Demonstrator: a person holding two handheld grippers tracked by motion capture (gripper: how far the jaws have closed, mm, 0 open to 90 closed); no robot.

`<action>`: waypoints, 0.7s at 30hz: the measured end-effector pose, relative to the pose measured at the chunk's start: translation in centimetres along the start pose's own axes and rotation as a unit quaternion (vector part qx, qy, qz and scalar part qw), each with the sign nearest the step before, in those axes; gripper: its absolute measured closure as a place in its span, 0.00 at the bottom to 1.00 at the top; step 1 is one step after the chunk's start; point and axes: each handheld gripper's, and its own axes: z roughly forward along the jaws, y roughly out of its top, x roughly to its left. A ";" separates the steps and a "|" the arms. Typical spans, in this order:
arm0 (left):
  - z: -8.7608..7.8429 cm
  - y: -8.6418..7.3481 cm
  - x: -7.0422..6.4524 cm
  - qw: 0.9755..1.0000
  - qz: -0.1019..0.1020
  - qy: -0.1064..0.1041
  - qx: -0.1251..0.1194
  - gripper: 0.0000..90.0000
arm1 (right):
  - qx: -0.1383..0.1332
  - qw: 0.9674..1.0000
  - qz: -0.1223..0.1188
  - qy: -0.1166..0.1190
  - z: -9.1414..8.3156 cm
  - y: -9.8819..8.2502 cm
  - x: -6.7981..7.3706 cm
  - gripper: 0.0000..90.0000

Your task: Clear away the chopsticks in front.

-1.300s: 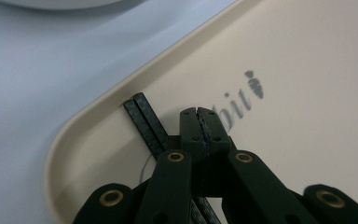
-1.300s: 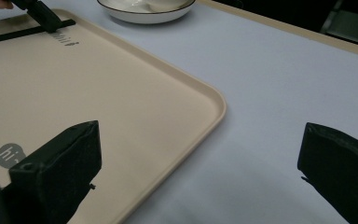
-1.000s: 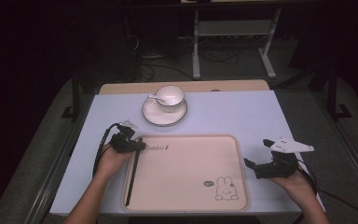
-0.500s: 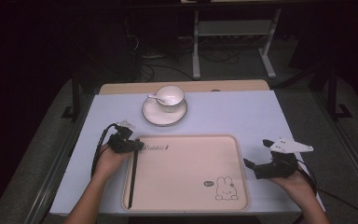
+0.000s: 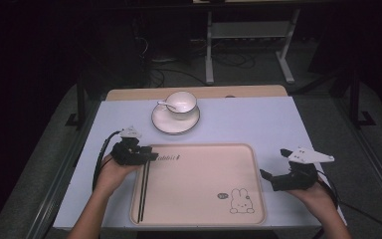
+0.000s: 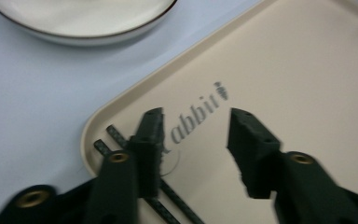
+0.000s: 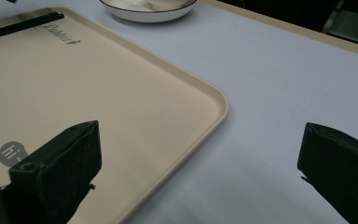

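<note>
The left hand-held gripper (image 5: 146, 155) sits over the far left corner of the tray (image 5: 199, 219). Its two black jaws are spread apart and nothing is between them. In the left gripper view, the jaws stand over the grey word "Rabbit" (image 6: 196, 116) printed on the tray. One jaw is right over the far ends of the chopsticks (image 6: 121, 140). I cannot tell if it touches them.

There are two chopsticks (image 5: 143, 191). They are thin and black. They lie side by side on the tray, close to its left edge, with their far ends by the left hand-held gripper and their near ends toward the person.

The right hand-held gripper (image 5: 267, 178) is just beside the right edge of the tray, over the bench (image 5: 258, 124). Its jaws are wide apart and hold nothing. In the right gripper view, one jaw is over the tray and the other is over the bare bench.

There is one tray. It is a pale tan colour and has a small rabbit drawing (image 5: 241, 201) near its right front corner.

Past the tray, farther from the person, there is one white saucer (image 5: 175, 121). One white cup (image 5: 181, 102) stands on the saucer. One spoon (image 5: 165, 105) rests in the cup.

The bench has a light blue top.
</note>
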 end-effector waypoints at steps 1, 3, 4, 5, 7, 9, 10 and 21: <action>-0.4 -0.2 -0.2 1.000 0.001 -0.002 -0.011 0.52 | 0.000 1.000 0.000 0.001 0.0 0.0 0.0 0.00; -1.3 -0.6 -0.4 0.999 0.010 -0.003 -0.032 0.44 | -0.002 1.000 0.000 0.001 -0.1 0.0 0.0 0.00; -1.8 -0.9 -0.5 0.999 0.013 -0.003 -0.041 0.40 | -0.002 1.000 0.000 0.002 -0.1 0.0 0.0 0.00; -2.2 -1.2 -0.6 0.999 0.014 -0.003 -0.047 0.39 | -0.003 1.000 0.001 0.002 -0.1 0.0 0.0 0.00; -2.8 -1.8 -0.7 0.998 0.018 0.001 -0.058 0.32 | -0.005 1.000 0.001 0.003 -0.2 0.0 0.0 0.00; -3.3 -2.4 -0.8 0.998 0.022 0.006 -0.063 0.27 | -0.009 1.000 0.004 0.006 -0.2 0.1 0.0 0.00; -3.5 -2.7 -0.8 0.998 0.021 0.008 -0.066 0.25 | -0.011 1.000 0.005 0.007 -0.3 0.1 0.0 0.00; -4.5 -5.0 -0.5 0.996 0.022 0.029 -0.087 0.15 | -0.028 1.000 0.009 0.011 -0.8 0.3 0.1 0.00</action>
